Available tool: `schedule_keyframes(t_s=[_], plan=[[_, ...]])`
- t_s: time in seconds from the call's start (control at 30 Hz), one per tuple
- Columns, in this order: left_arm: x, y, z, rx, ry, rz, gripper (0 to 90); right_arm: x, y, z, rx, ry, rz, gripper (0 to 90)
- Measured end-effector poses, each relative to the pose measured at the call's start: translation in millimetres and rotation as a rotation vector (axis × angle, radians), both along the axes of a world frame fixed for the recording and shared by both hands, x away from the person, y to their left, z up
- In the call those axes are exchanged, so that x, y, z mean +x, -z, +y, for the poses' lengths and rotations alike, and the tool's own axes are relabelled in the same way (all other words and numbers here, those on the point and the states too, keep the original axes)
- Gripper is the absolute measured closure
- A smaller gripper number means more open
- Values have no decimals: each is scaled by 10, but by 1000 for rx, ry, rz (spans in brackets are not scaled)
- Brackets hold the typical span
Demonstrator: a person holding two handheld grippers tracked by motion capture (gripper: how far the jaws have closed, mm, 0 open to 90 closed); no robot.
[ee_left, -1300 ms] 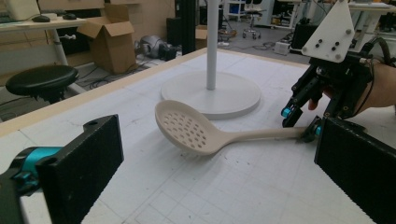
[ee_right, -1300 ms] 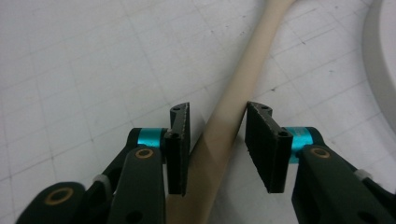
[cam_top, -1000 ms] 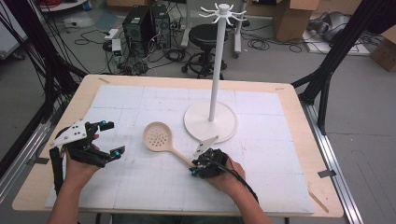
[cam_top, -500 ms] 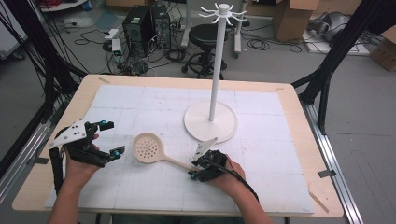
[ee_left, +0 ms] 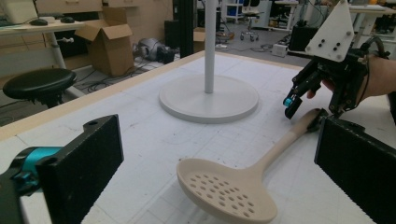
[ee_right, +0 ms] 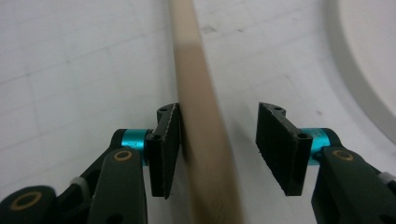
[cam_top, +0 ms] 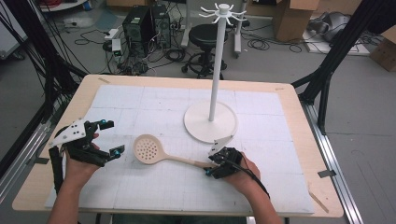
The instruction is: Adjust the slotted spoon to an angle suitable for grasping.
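Out on the white gridded mat (cam_top: 154,107) — beige perforated plastic spoon (cam_top: 161,154) lying three-to-nine, handle between just-opened right gripper (cam_top: 208,166) jaws, unclamped; left gripper (cam_top: 111,138) wide open, empty, at nine.

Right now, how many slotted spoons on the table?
1. The slotted spoon lies on the mat in front of the white stand, bowl toward the left gripper, handle between the right gripper's open jaws.
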State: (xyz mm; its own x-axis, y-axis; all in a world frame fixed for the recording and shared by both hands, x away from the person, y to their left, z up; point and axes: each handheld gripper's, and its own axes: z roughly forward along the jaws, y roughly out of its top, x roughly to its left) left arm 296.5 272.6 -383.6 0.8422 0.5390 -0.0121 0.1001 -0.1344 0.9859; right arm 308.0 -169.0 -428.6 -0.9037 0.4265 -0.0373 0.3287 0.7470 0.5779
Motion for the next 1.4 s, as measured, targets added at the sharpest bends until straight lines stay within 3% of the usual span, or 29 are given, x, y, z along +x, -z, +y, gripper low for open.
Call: schedule_keyframes(t_s=[0.1, 0.13, 0.23, 0.3, 0.53, 0.77, 0.83, 1.0, 1.1, 1.2, 1.4], plan=[[4, 2, -2, -2, -1, 2, 17, 15, 3, -53, 7, 7, 3, 541], [5, 2, -3, -2, 0, 2, 17, 9, -2, -54, 12, -19, 18, 629], [7, 3, -9, -3, 0, 1, 17, -13, -12, -33, -10, -50, -8, 651], [6, 4, -15, -1, 1, 3, 17, -39, -20, -3, -22, -106, -22, 676], [9, -1, -35, 2, 7, 0, 17, -79, -20, 116, -36, -158, -67, 688], [8, -3, -45, -1, 7, -1, 17, -108, -1, 415, -9, -214, -70, 687], [10, -2, -45, 1, 9, -1, 17, -108, 0, 515, -18, -236, -90, 677], [3, -5, -38, 1, 9, 0, 16, -104, 1, 473, -8, -192, -82, 522], [3, -9, -27, -4, 7, -1, 17, -119, 5, 377, -10, -184, -72, 520], [2, -14, -15, -9, 3, -4, 17, -110, 3, 234, 5, -147, -55, 522], [1, -20, -22, -8, 4, -5, 16, -37, 2, 9, 25, -54, -71, 559]])
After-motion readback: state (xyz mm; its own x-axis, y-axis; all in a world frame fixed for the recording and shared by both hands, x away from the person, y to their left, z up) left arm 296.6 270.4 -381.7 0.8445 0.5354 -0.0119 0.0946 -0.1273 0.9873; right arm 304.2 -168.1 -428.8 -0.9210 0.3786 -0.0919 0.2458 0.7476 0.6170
